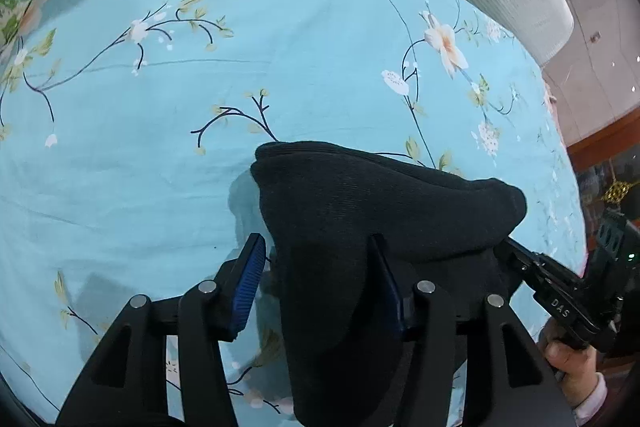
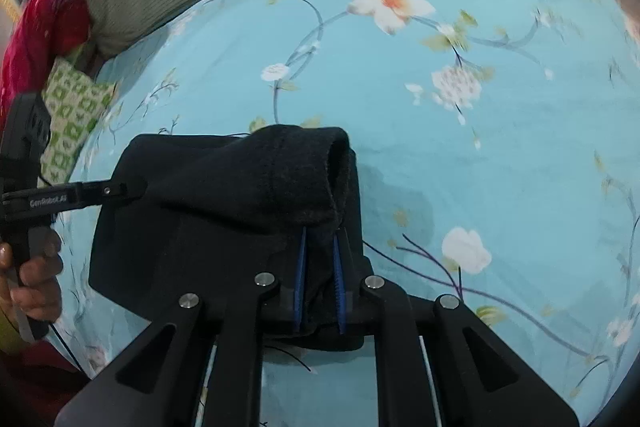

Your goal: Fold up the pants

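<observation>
Black knit pants are lying bunched on the floral bedsheet, with the right gripper pinching a folded edge between nearly closed blue pads. Left gripper is standing about half open, cloth draping over its right finger, gripping nothing. Judgement: it should be closing on its corner before both carry the fold over evenly.

Even, soft light; faint shadows on the bedsheet; right view motion-blurred; strong fisheye bending, dark corners.
</observation>
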`<state>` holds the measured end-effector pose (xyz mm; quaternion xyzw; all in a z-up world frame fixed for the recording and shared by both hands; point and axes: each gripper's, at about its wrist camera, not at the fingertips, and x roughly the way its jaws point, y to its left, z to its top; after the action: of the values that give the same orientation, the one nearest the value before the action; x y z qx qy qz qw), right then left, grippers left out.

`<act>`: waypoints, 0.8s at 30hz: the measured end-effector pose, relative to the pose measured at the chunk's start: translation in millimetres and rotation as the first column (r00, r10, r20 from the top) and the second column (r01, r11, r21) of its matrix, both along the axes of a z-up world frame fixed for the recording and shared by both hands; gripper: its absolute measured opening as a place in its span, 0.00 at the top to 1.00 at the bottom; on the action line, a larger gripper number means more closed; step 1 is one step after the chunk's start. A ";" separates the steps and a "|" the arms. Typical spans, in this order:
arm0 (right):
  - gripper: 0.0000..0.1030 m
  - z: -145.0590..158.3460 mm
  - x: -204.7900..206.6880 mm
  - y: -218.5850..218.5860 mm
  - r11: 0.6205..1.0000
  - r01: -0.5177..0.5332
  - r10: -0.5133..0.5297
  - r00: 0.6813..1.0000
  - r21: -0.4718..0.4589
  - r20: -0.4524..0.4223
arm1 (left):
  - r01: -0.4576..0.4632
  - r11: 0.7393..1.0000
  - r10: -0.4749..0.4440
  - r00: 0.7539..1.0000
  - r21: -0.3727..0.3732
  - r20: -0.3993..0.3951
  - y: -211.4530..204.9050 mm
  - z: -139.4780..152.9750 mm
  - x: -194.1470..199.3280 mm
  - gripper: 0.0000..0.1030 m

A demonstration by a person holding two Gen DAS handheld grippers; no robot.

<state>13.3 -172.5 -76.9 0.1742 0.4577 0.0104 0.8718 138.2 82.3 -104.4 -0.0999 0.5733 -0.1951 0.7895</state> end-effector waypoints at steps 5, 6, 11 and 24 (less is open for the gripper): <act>0.68 2.1 -12.4 -22.9 0.996 0.085 -0.085 0.996 0.038 -0.007 | -0.017 0.999 0.017 1.000 0.034 0.005 6.2 8.9 -6.0 0.41; 0.66 3.8 -15.8 -27.2 0.993 0.108 -0.108 0.994 0.057 -0.006 | -0.021 0.999 0.020 1.000 0.035 0.006 7.7 10.8 -7.6 0.41; 0.63 21.9 -27.3 -42.9 0.971 0.171 -0.178 0.984 0.165 0.028 | -0.037 0.999 0.037 0.999 0.013 -0.010 19.3 17.9 -19.0 0.38; 0.39 -6.0 13.5 -12.3 0.988 0.098 -0.096 0.995 0.120 -0.020 | -0.013 0.998 0.016 0.999 0.065 -0.032 11.4 -0.6 -27.8 0.27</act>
<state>26.8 -184.9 -82.9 0.2487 0.4534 -0.0054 0.8559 110.4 93.7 -105.0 -0.0816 0.5914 -0.1690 0.7842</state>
